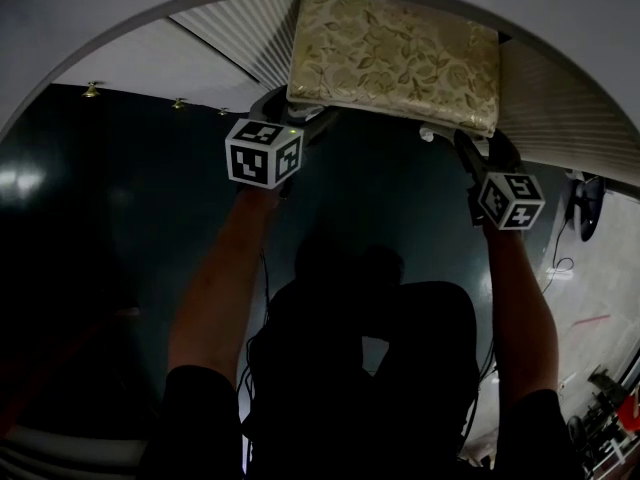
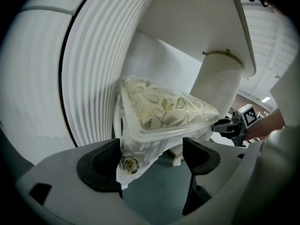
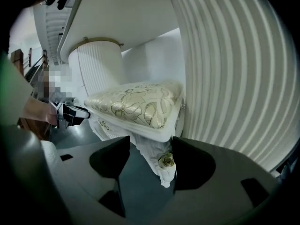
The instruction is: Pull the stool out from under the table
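While the white carved stool with gold floral cushion (image 1: 395,58) sits under the white fluted table (image 2: 93,69), our open left gripper (image 2: 150,161) and right gripper (image 3: 151,162) straddle its front corner legs (image 2: 129,163), which we judge stiff, solid holds.

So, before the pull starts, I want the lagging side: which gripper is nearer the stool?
Left, narrowly. The left gripper has one front leg of the stool between its open jaws; the right gripper straddles the other front leg but sits slightly further back.
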Action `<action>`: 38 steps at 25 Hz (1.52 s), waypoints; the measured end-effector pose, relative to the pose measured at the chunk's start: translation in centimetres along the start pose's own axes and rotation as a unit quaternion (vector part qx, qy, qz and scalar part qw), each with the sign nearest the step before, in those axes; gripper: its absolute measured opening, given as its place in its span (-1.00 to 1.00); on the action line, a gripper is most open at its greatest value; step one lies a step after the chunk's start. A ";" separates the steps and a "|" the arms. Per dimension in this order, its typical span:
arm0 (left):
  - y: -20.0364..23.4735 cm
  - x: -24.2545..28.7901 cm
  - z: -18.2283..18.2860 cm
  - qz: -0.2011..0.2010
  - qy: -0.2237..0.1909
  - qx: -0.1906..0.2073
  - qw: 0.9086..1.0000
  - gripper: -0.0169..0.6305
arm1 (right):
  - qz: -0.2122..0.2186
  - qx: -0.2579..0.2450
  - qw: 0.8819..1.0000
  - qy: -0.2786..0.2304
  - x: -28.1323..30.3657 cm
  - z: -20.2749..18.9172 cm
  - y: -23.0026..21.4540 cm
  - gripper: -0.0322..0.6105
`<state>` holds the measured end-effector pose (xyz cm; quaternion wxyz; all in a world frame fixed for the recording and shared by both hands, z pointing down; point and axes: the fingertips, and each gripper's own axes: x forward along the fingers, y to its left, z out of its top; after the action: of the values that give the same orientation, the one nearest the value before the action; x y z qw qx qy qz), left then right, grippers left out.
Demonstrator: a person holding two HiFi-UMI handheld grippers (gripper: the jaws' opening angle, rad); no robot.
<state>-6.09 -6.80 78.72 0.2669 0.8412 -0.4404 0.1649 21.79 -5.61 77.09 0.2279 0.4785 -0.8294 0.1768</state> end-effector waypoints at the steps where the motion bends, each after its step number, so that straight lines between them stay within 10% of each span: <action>1: 0.0 0.1 -0.1 -0.001 0.006 -0.003 1.000 0.31 | -0.002 0.007 1.000 0.004 0.0 -0.1 0.0 -0.15; 38: -1.1 -1.7 0.2 -0.024 0.206 -0.059 0.977 0.31 | 0.073 0.046 0.980 0.178 -0.3 0.6 -0.3 -0.14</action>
<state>-6.14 -5.34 77.34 0.4048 0.7824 -0.3646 0.3016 22.00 -5.87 76.45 0.3359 0.3874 -0.7992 0.3137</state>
